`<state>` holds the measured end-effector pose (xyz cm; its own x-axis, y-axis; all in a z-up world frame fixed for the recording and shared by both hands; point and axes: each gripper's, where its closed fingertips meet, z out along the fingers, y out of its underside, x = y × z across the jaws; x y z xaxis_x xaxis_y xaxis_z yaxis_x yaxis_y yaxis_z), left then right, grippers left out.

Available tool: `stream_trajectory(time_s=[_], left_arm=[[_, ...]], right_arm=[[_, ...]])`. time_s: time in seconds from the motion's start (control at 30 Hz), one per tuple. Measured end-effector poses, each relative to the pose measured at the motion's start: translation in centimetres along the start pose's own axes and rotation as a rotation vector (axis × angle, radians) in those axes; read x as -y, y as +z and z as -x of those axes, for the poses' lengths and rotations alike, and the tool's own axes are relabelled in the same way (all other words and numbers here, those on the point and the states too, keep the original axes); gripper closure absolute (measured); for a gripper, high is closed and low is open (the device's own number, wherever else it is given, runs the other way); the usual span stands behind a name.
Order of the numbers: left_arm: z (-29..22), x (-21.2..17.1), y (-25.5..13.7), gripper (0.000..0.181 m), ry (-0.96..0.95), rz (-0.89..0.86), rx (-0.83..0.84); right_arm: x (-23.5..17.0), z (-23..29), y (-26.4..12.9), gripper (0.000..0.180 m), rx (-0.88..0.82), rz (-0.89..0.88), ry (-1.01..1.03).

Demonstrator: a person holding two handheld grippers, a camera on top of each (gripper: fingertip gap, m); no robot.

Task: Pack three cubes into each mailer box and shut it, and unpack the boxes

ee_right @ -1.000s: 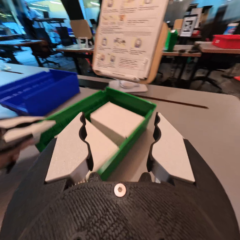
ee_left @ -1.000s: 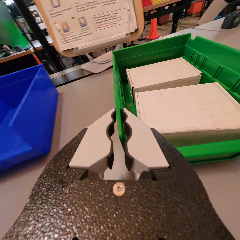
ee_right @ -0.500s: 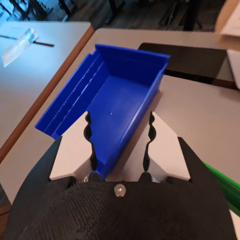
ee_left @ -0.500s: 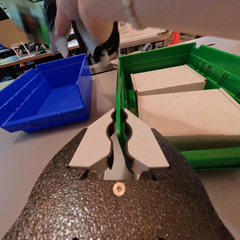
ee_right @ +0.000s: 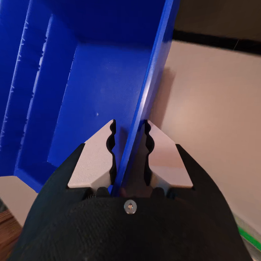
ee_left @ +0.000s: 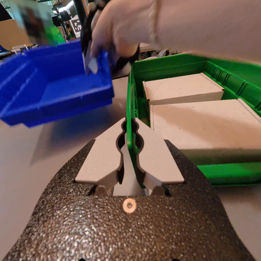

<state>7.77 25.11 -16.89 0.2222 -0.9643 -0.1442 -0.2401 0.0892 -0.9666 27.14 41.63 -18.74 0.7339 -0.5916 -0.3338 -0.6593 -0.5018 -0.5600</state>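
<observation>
My left gripper [ee_left: 129,120] is shut on the left wall of the green bin [ee_left: 169,66]. Two closed white mailer boxes lie in that bin, one far [ee_left: 182,87] and one near [ee_left: 204,122]. My right gripper [ee_right: 129,121] is closed over the right wall of the empty blue bin [ee_right: 98,84], one finger inside and one outside. In the left wrist view the blue bin [ee_left: 56,90] is blurred and tilted left of the green bin, with the right gripper [ee_left: 91,66] and a person's hand [ee_left: 127,28] on its rim. No cubes are in view.
Both bins are on a grey table [ee_left: 21,162], with a strip of bare table between them. The person's forearm crosses above the green bin's far end. A dark gap [ee_right: 226,41] runs along the table's far edge. Other tables and clutter stand behind.
My right gripper swung from the green bin to the blue bin and closed on its right wall. The blue bin has shifted toward the green bin. My left gripper keeps its hold.
</observation>
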Motion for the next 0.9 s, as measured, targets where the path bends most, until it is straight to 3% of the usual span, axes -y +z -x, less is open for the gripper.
stream_trajectory(time_s=[0.1, 0.23, 0.33, 0.43, 0.6, 0.77, 0.9], left_arm=[[1.6, -0.3, 0.0, 0.175, 0.026, 0.008, 0.024], [5.6, -0.7, 0.5, 0.173, 0.042, 0.031, 0.087], [9.5, -1.1, 1.2, 0.174, -0.015, 0.051, 0.123], [13.6, -1.4, 2.0, 0.175, -0.041, 0.068, 0.185], [19.3, -2.1, 3.8, 0.177, -0.13, 0.076, 0.258], [23.2, -2.4, 5.4, 0.177, -0.163, 0.099, 0.334], [25.0, -2.5, 6.1, 0.176, -0.143, 0.122, 0.386]], right_arm=[[4.3, -1.2, -6.9, 0.14, 0.093, -0.09, -0.014], [9.3, -7.0, -20.0, 0.14, 0.123, -0.264, -0.071], [8.9, -14.2, -29.1, 0.141, 0.053, -0.359, -0.113], [4.7, -22.9, -35.0, 0.14, -0.035, -0.385, -0.104], [-4.9, -38.3, -38.3, 0.141, -0.185, -0.296, -0.037], [-11.8, -50.4, -36.1, 0.139, -0.28, -0.139, 0.124], [-13.9, -55.7, -34.2, 0.139, -0.322, -0.049, 0.166]])
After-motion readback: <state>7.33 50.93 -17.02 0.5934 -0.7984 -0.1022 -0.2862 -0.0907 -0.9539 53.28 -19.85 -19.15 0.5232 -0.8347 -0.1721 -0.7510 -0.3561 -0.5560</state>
